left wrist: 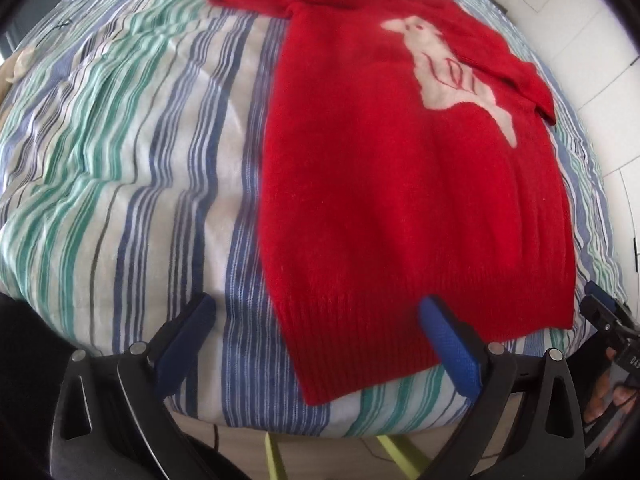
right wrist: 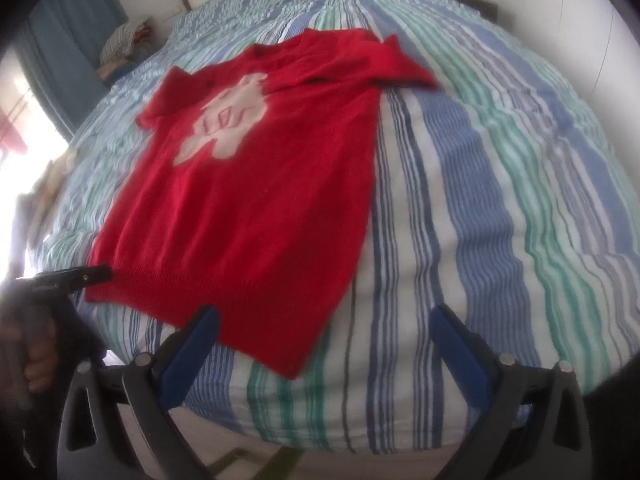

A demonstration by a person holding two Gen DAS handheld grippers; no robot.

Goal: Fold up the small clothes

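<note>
Both tongs spread wide over the sweater's hem, holding nothing.

Left view: the left gripper point(left wrist: 316, 322) straddles the near-left corner of the red knitted sweater point(left wrist: 400, 184), flat on the striped bedsheet point(left wrist: 120, 184). Right view: the right gripper point(right wrist: 324, 334) straddles the sweater's other hem corner; pinch both ribbed corners evenly.

A bed is covered by a striped sheet point(right wrist: 500, 184) (blue, green and white bands, wrinkled in places). A heap of crumpled cloth point(right wrist: 124, 42) is seen at its far left corner, beside a blue curtain point(right wrist: 60, 52). White wall panels point(left wrist: 592, 12) are seen beyond the bed.
</note>
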